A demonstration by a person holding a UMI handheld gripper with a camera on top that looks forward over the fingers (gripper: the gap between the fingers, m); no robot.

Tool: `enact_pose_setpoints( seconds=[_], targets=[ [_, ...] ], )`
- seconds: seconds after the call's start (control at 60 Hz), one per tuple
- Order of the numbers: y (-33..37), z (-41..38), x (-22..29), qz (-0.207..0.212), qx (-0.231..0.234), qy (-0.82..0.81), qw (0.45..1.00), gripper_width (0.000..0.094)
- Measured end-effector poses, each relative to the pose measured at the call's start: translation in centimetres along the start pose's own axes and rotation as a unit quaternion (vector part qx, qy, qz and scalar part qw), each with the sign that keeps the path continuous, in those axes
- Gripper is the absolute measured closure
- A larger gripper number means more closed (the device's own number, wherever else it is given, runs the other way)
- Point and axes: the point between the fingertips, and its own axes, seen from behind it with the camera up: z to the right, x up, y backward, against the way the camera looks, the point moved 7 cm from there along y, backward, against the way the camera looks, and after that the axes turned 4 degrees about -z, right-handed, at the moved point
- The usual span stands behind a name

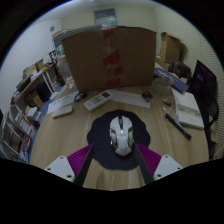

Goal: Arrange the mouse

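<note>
A white and grey mouse (121, 133) lies on a round dark mouse pad (100, 130) on the wooden table (70, 135). My gripper (114, 153) is open, with its magenta pads spread wide to either side. The mouse sits just ahead of the fingertips, in line with the gap between them, and neither finger touches it. Its near end reaches about level with the fingertips.
A large cardboard box (110, 55) stands at the back of the table with a white keyboard (100, 99) in front of it. Shelves with clutter (25, 110) are on the left. Papers (186, 106) and a black stick-like item (177, 125) lie on the right.
</note>
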Motion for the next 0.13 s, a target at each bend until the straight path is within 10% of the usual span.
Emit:
enact_pose_setpoints(
  seconds=[0.133],
  targets=[
    [6.1,-1.9,-2.7,0.001,-0.002,-0.027,1.0,0.0099]
  ],
)
